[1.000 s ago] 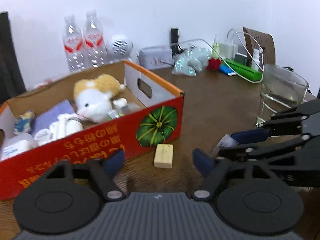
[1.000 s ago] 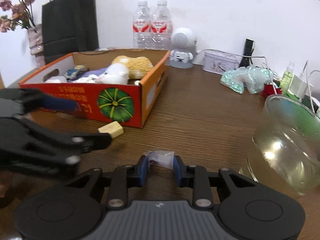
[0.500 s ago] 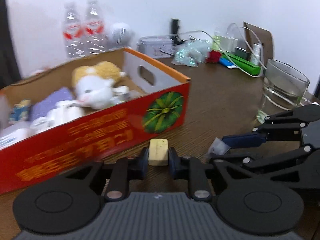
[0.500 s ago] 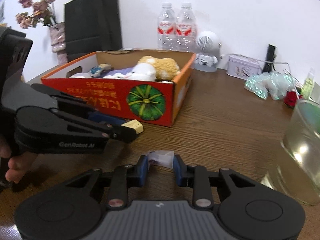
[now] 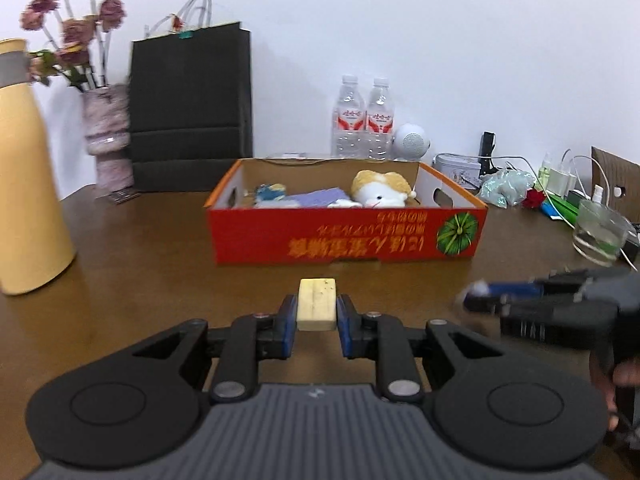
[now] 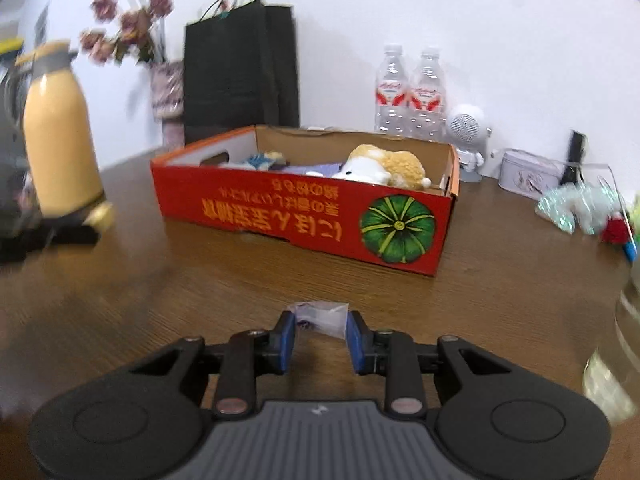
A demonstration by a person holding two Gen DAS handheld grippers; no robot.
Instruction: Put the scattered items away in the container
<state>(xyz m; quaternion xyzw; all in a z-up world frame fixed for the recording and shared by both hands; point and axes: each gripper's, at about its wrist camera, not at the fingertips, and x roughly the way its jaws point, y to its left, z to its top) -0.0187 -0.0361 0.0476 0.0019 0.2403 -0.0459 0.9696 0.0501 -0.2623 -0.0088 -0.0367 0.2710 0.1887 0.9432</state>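
Observation:
My left gripper (image 5: 317, 318) is shut on a cream rectangular block (image 5: 317, 309), held above the brown table in front of the red cardboard box (image 5: 348, 236). The box (image 6: 304, 216) holds a plush toy (image 5: 382, 194), a purple cloth and other small items. My right gripper (image 6: 320, 332) is shut on a small clear plastic packet (image 6: 322, 314), also short of the box's near wall. In the left wrist view the right gripper (image 5: 476, 294) shows blurred at the right, with the packet at its tip.
A yellow flask (image 5: 24, 184) stands at the left, with a flower vase (image 5: 106, 132) and a black paper bag (image 5: 192, 108) behind. Two water bottles (image 5: 362, 120), a white speaker (image 5: 412, 142), a tin, chargers and a glass of water (image 5: 598, 232) crowd the right.
The left gripper closed on the cream block beside the box, lifted it and swung back, facing the box's long side. The right gripper, holding the packet, shifted sideways and turned toward the box.

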